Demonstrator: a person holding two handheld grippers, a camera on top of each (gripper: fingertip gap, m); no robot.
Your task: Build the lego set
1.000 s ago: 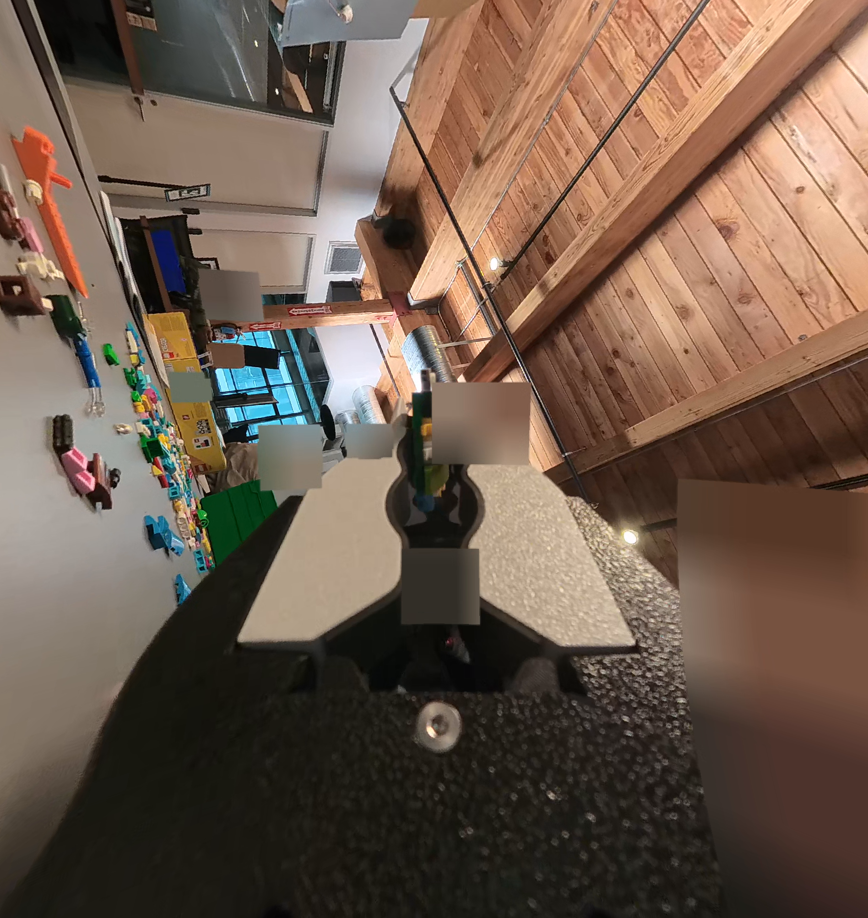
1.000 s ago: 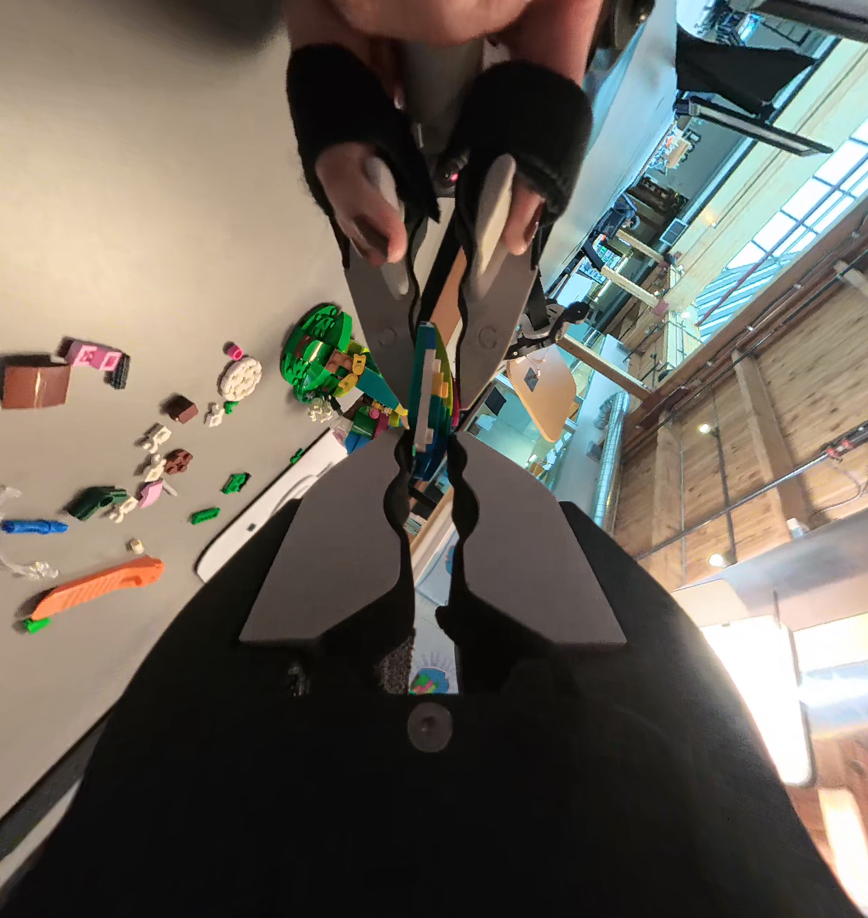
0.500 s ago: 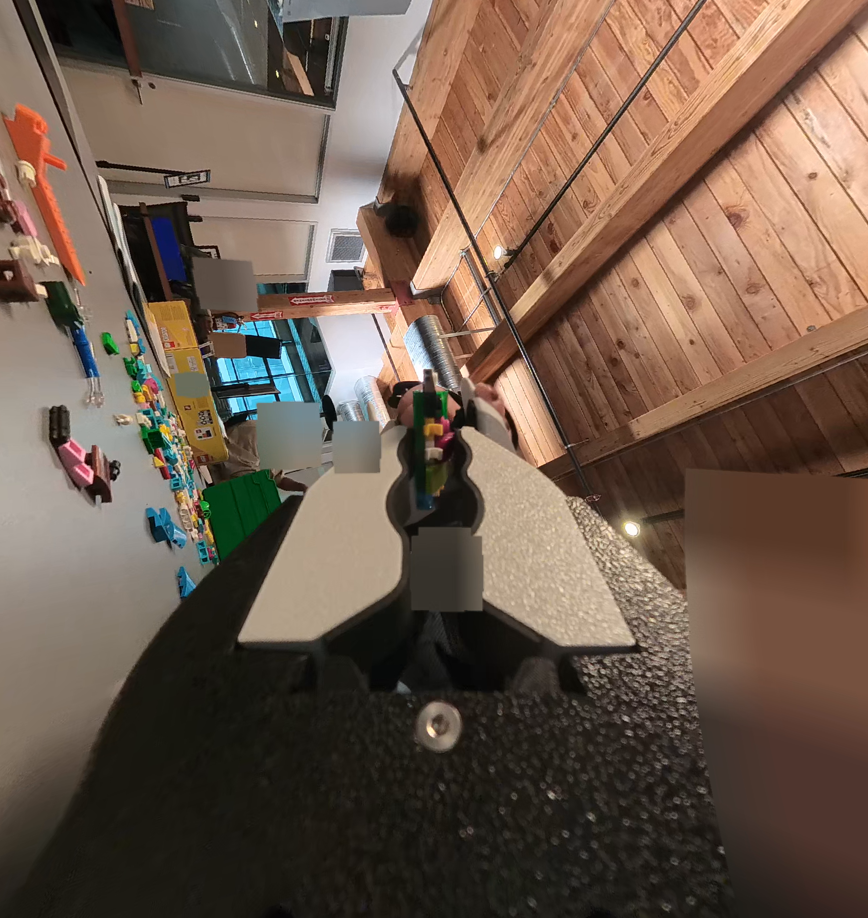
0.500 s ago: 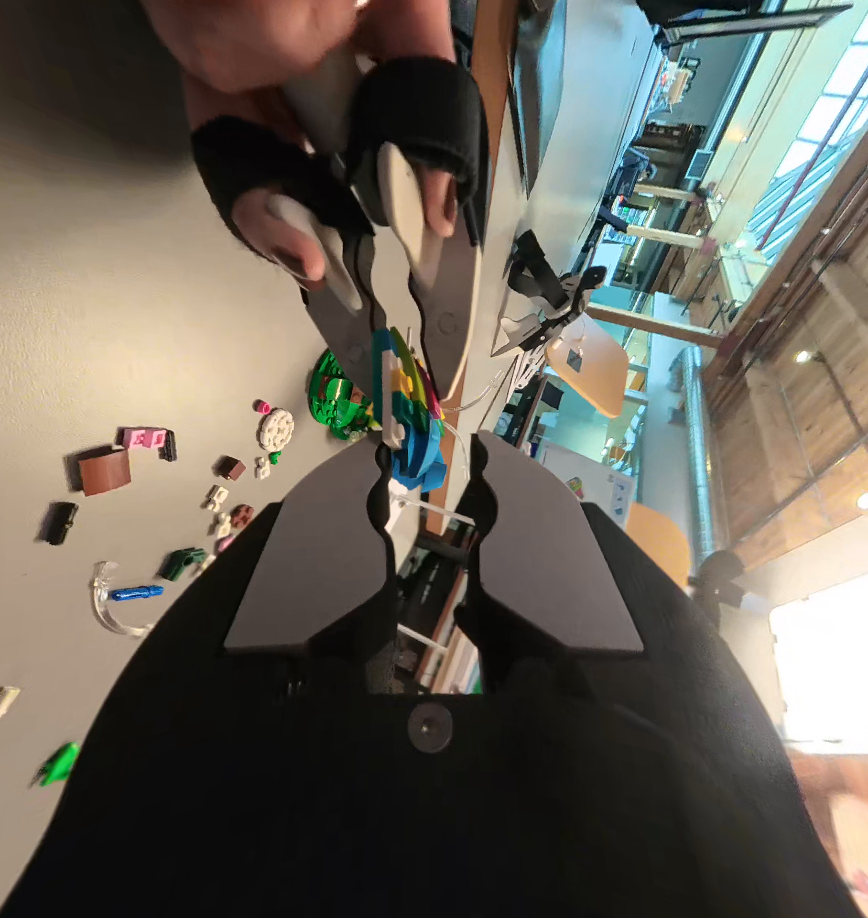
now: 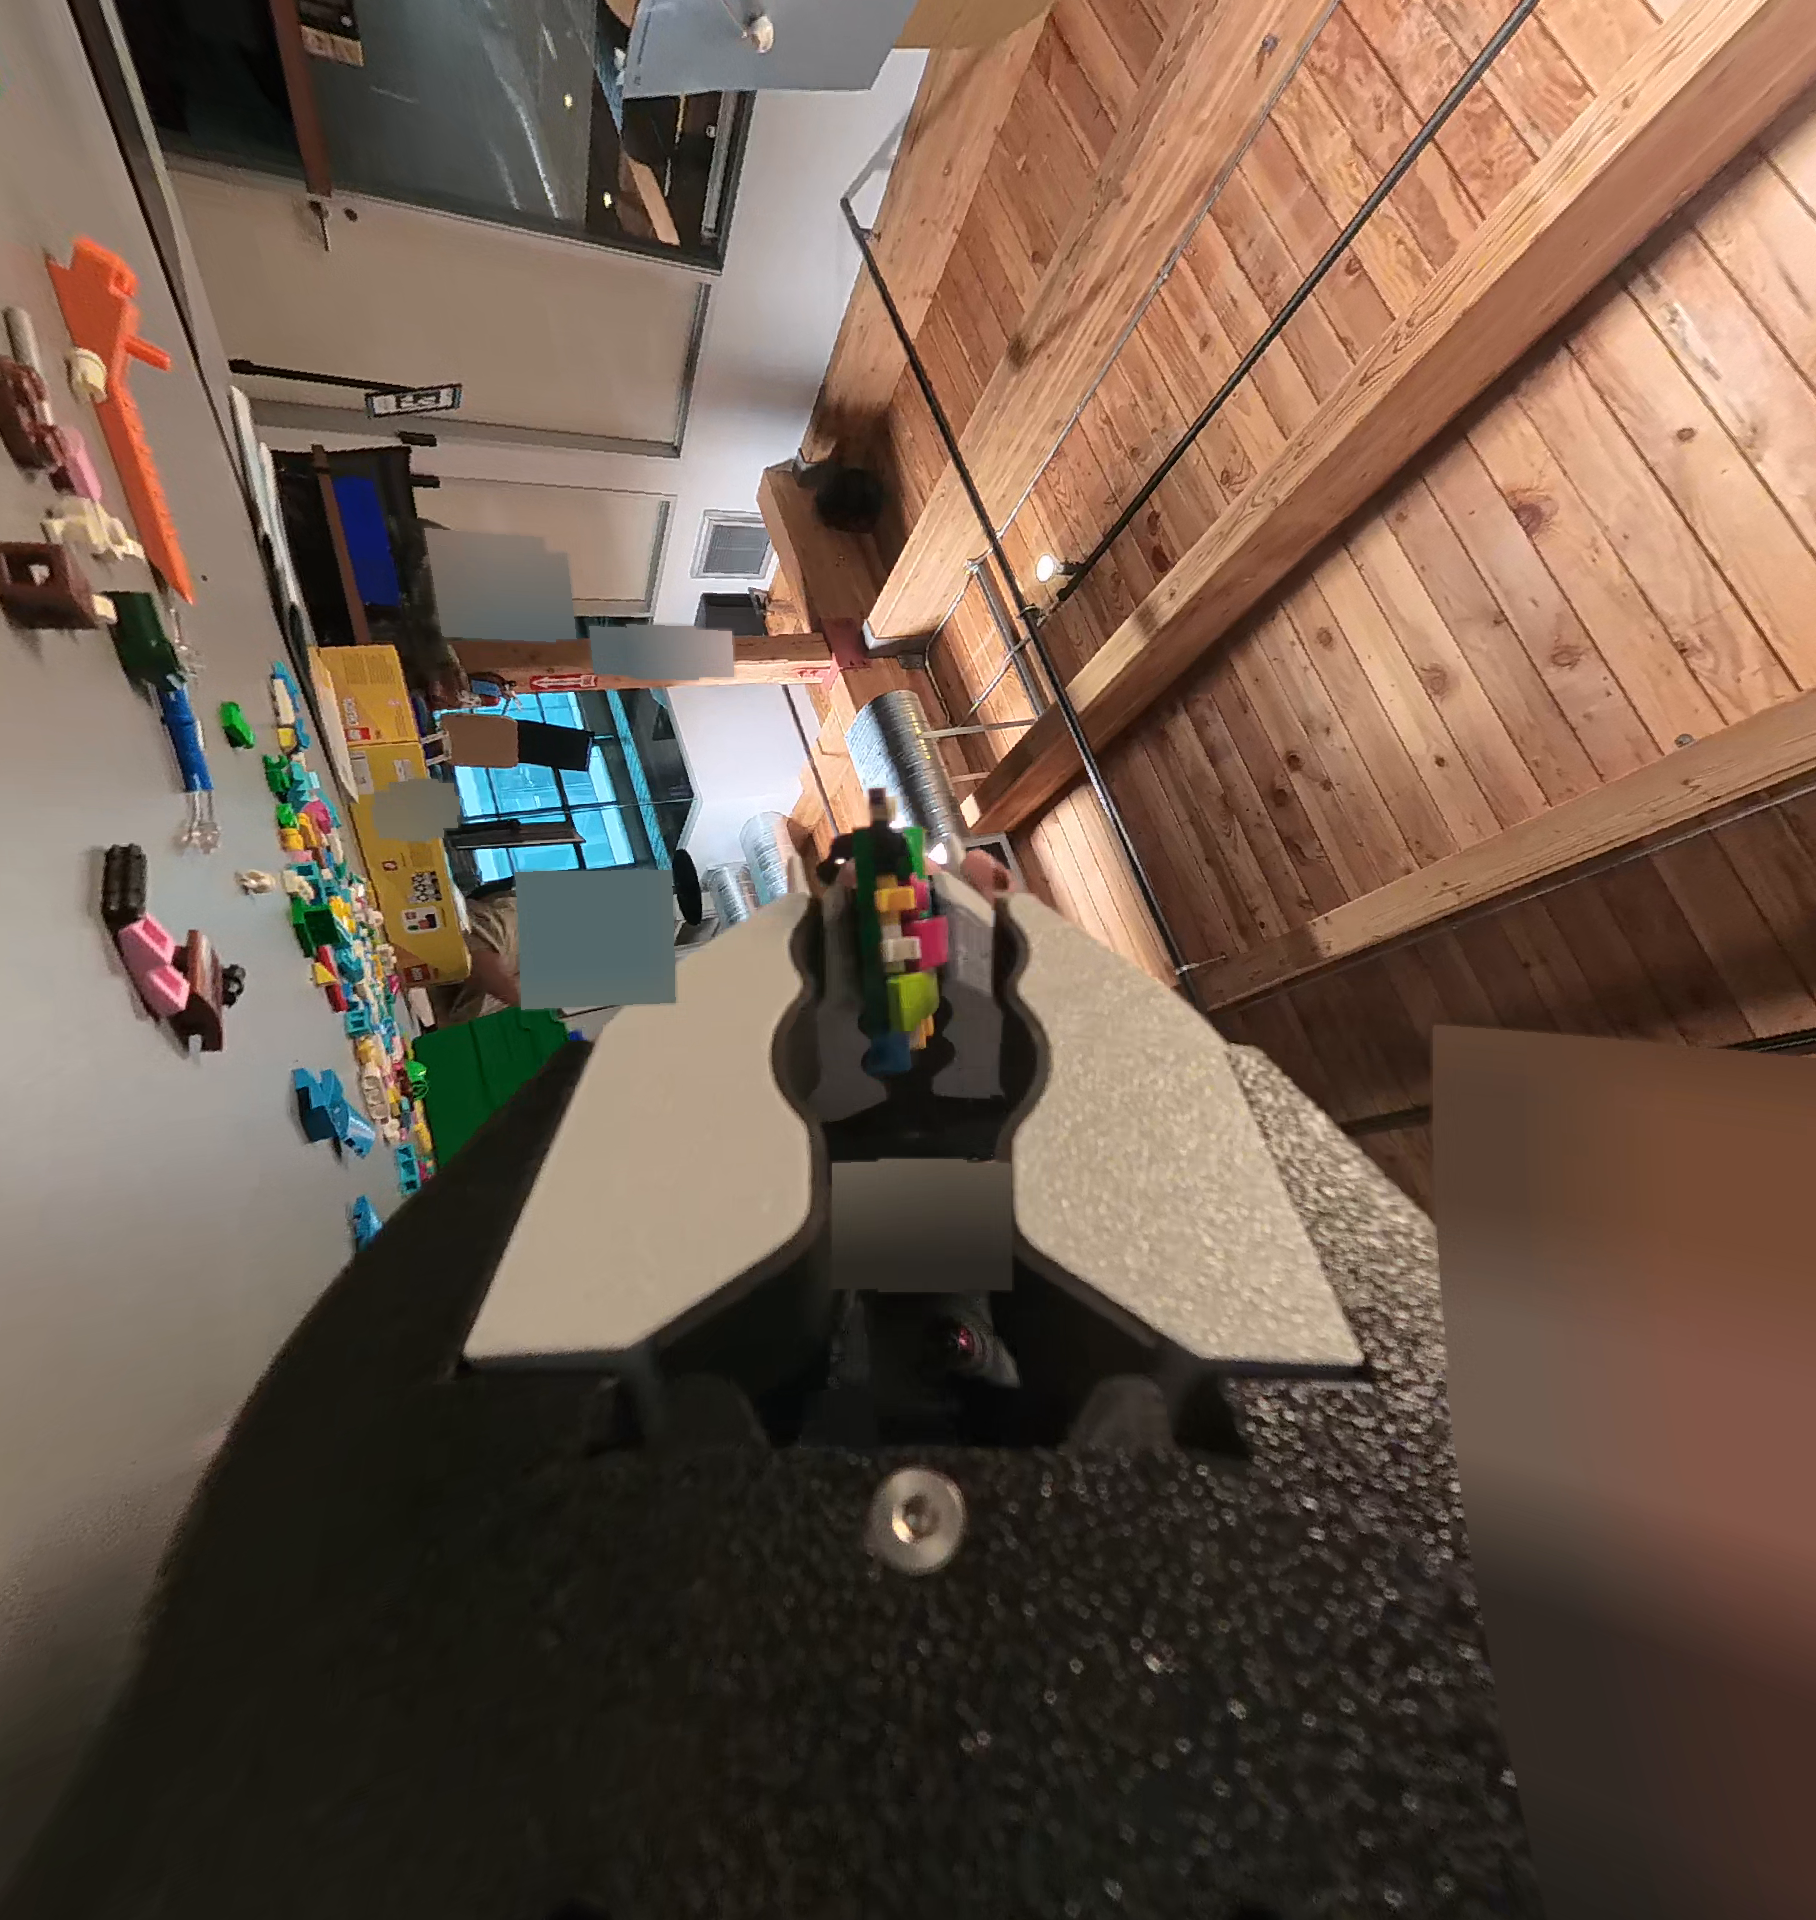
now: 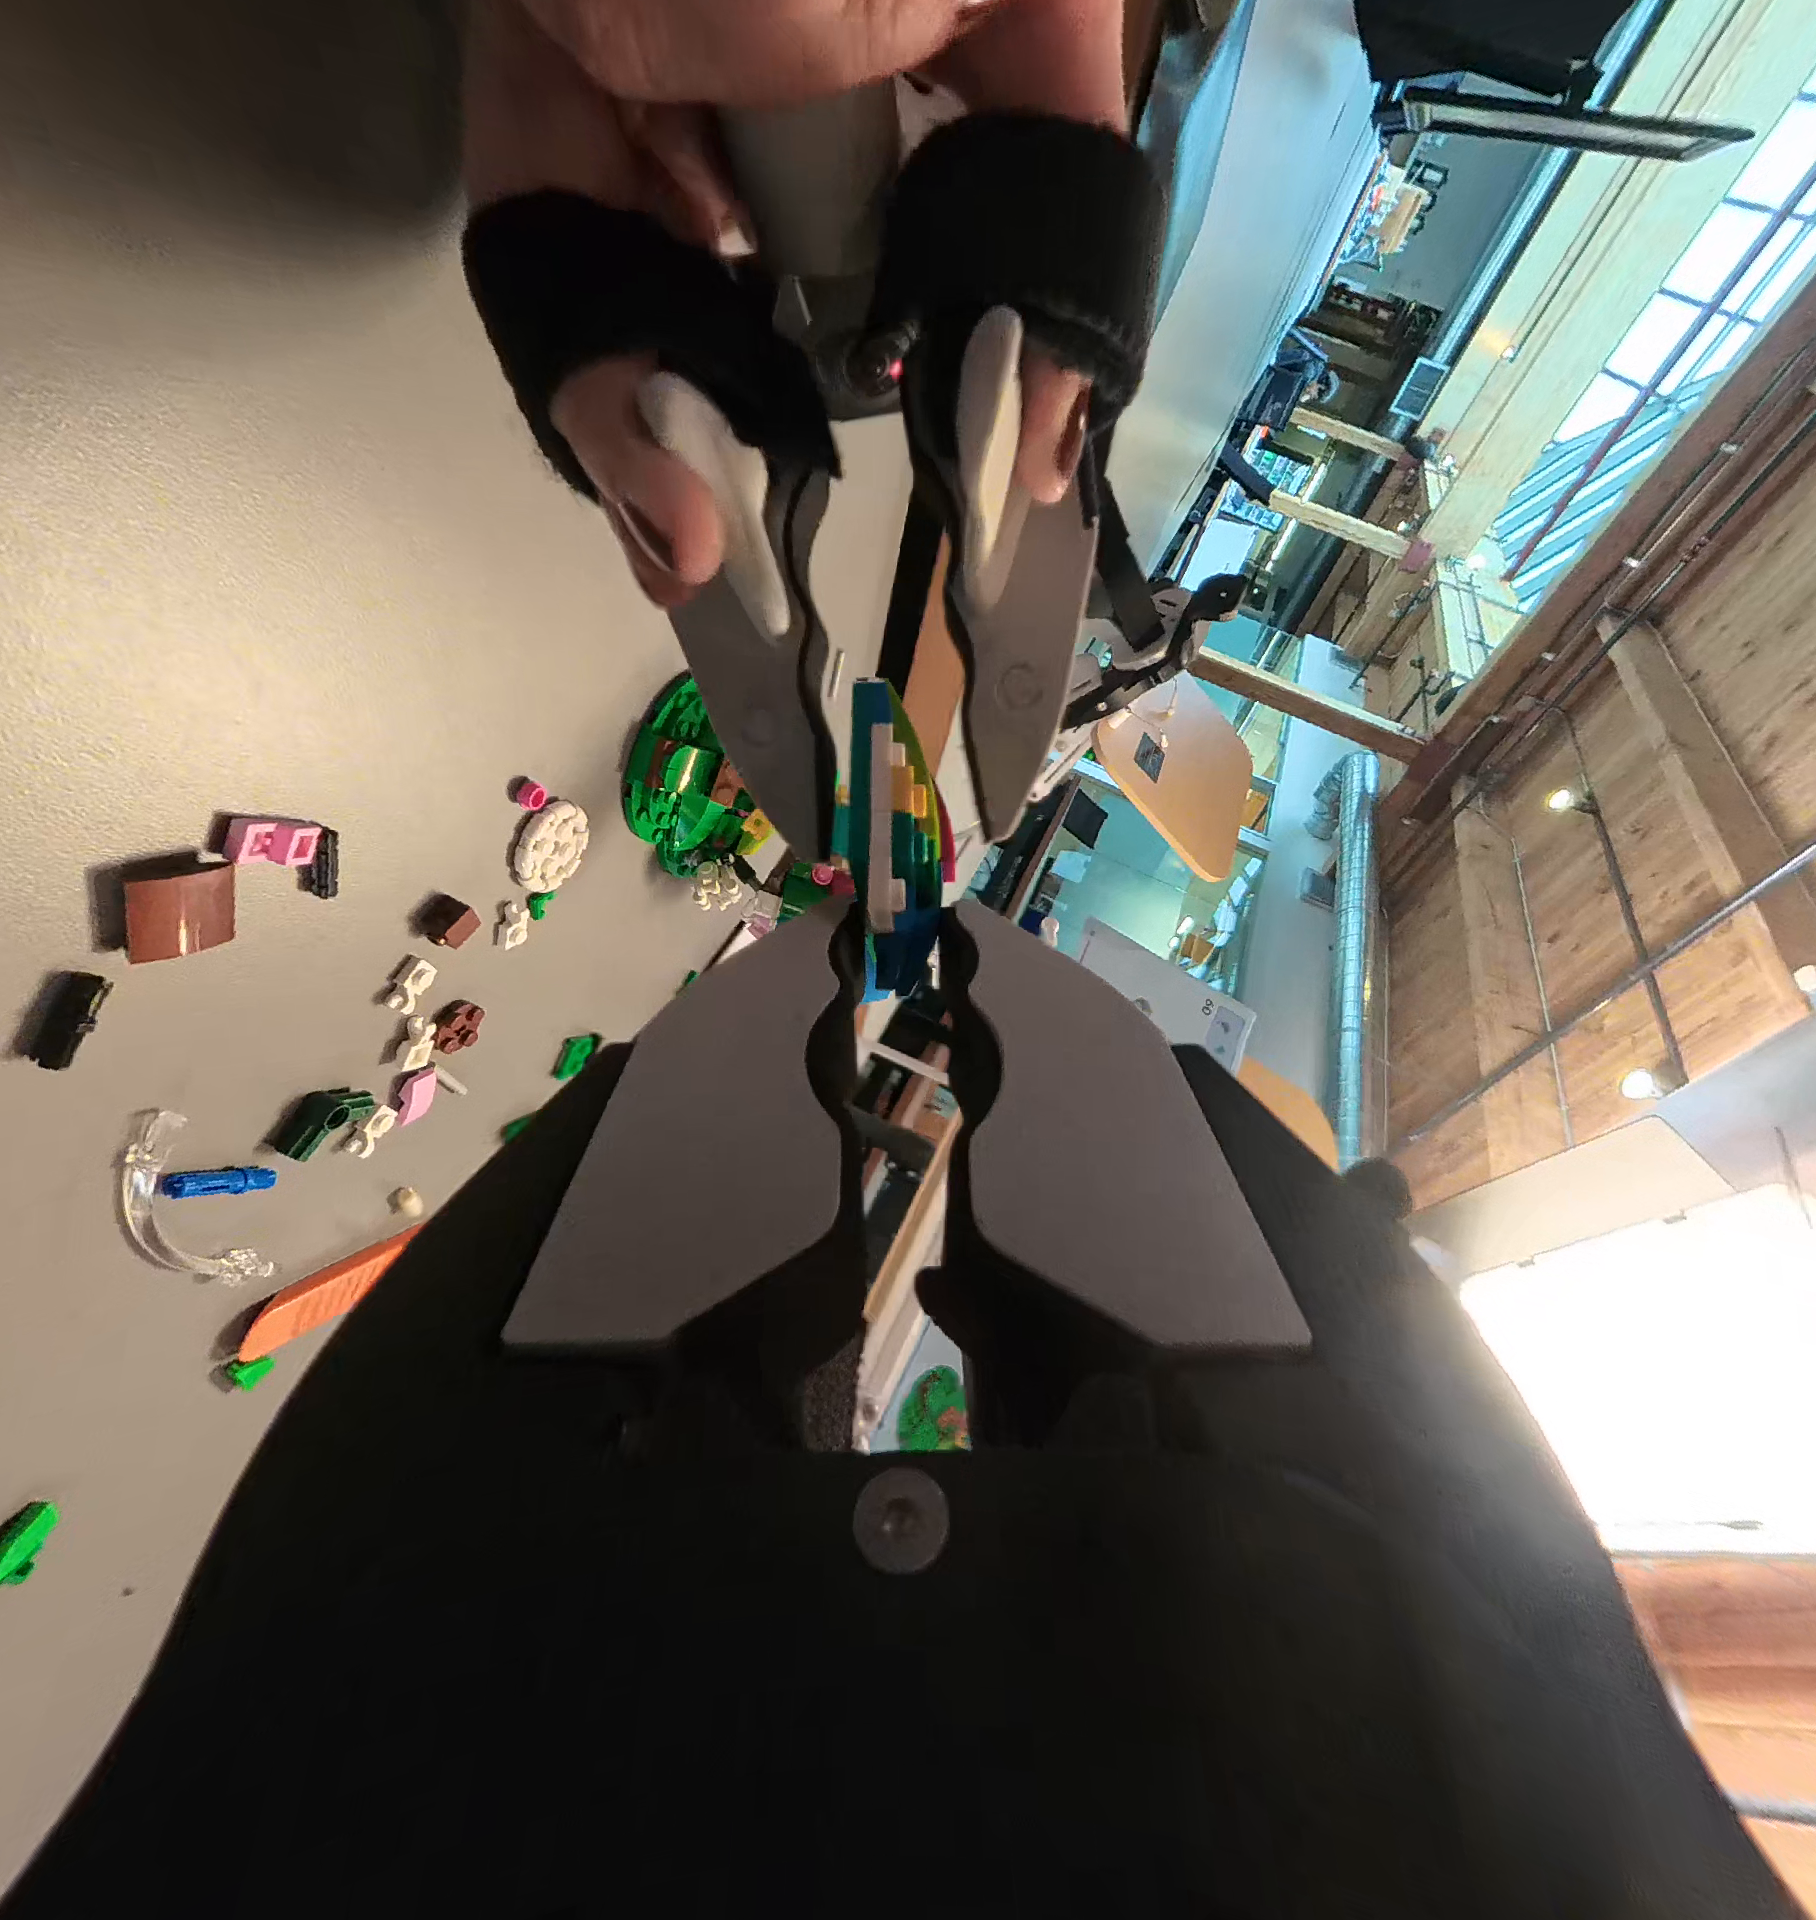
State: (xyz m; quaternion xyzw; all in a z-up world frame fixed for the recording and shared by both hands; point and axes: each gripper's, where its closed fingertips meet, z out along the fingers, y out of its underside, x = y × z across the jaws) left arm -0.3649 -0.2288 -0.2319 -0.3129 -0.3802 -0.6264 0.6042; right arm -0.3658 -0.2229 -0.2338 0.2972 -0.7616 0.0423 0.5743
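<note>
Grey tabletop (image 6: 260, 623) fills the left side of the right wrist view, scattered with loose bricks: a brown curved piece (image 6: 179, 911), a pink and black block (image 6: 280, 844), a white round plate (image 6: 551, 844), a blue pin on a clear arc (image 6: 213, 1181) and an orange brick separator (image 6: 322, 1294). A round green lego build (image 6: 680, 774) sits on the table farther in.

Toward the centre, the right gripper (image 6: 899, 951) has its two grey fingers nearly closed on the lower end of a thin multicoloured lego assembly (image 6: 888, 821), held edge-on above the table. From above, the left gripper (image 6: 899, 831) meets the same assembly, its fingers on either side of the upper end with a narrow gap showing on the right; a hand (image 6: 779, 312) in a black fingerless glove holds it.

In the left wrist view, the table stands along the left edge with more loose bricks (image 5: 343, 935) and a yellow box (image 5: 395, 821). At centre, the assembly (image 5: 899, 961) sits between the left gripper's (image 5: 904, 987) fingers, which stand a little apart around it; whether they press it I cannot tell. Wooden ceiling planks (image 5: 1403, 520) fill the right.
</note>
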